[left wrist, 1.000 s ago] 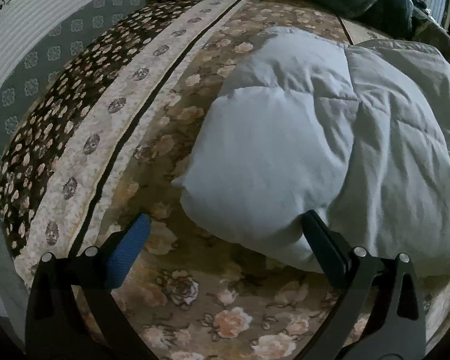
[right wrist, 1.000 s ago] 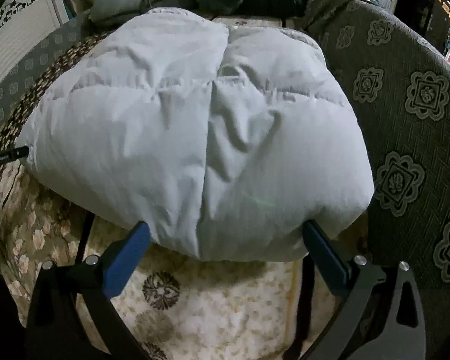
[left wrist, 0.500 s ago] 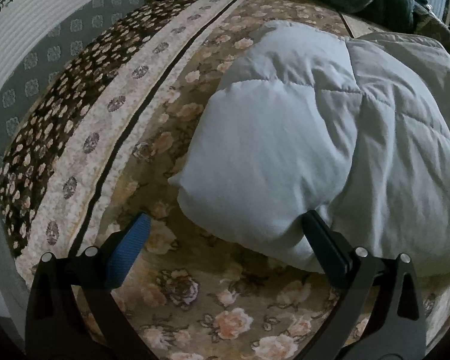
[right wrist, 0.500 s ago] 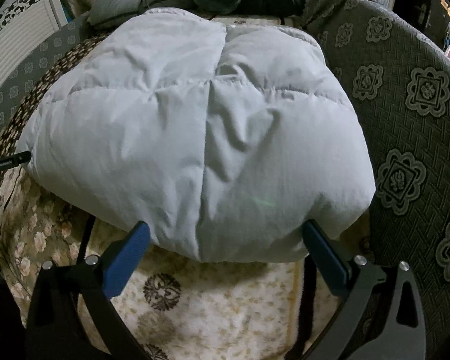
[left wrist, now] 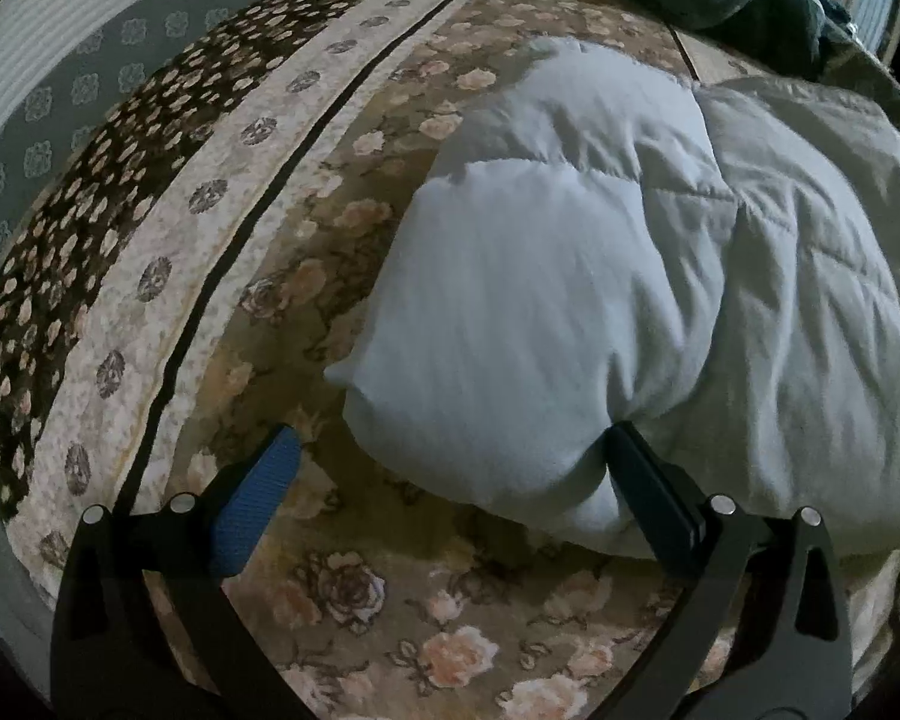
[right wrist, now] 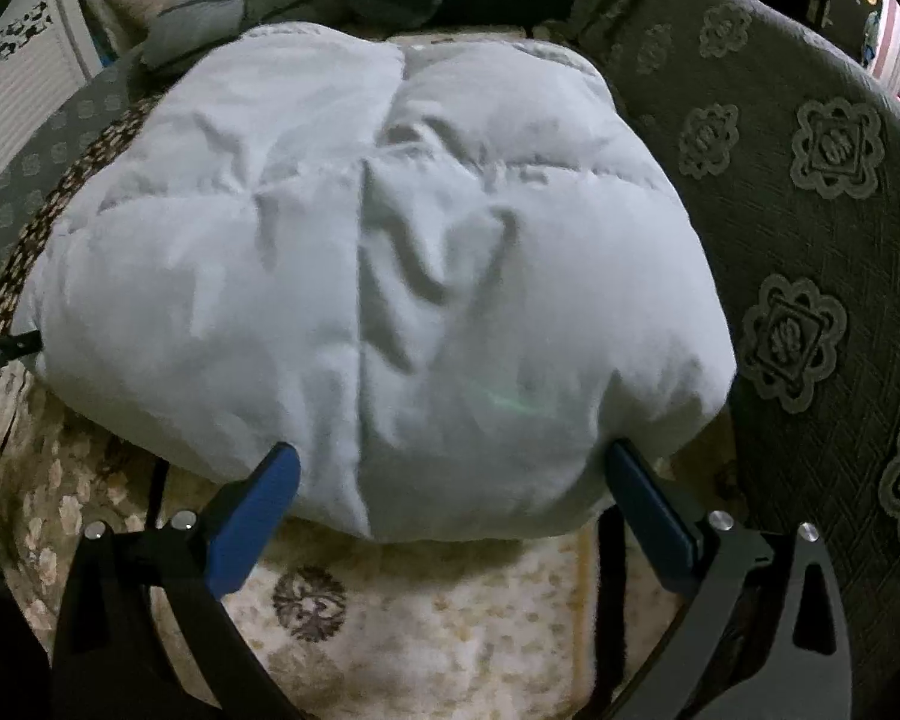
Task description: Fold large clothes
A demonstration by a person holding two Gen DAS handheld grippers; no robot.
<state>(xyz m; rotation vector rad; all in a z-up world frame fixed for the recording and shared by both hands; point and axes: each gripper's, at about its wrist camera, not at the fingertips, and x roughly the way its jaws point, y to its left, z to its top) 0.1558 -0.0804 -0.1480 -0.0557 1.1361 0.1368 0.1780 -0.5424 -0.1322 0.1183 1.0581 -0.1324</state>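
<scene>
The pale quilted jacket [right wrist: 384, 288] lies bundled on the flowered bedspread [left wrist: 222, 276], pushed up against the grey patterned cushion [right wrist: 810, 240] on its right. Compared with a second ago, its near-left lobe bulges further toward the left gripper [left wrist: 450, 462], and in the right view the bundle sits slightly nearer and lower. The left gripper's jaws stand wide, its right finger touching the jacket's near edge while the left finger is over bare bedspread. The right gripper [right wrist: 450, 468] is also spread wide, with the near edge sitting between its fingers. Neither grips cloth, so the fold looks done or nearly so, with only tidying and pressing left.
</scene>
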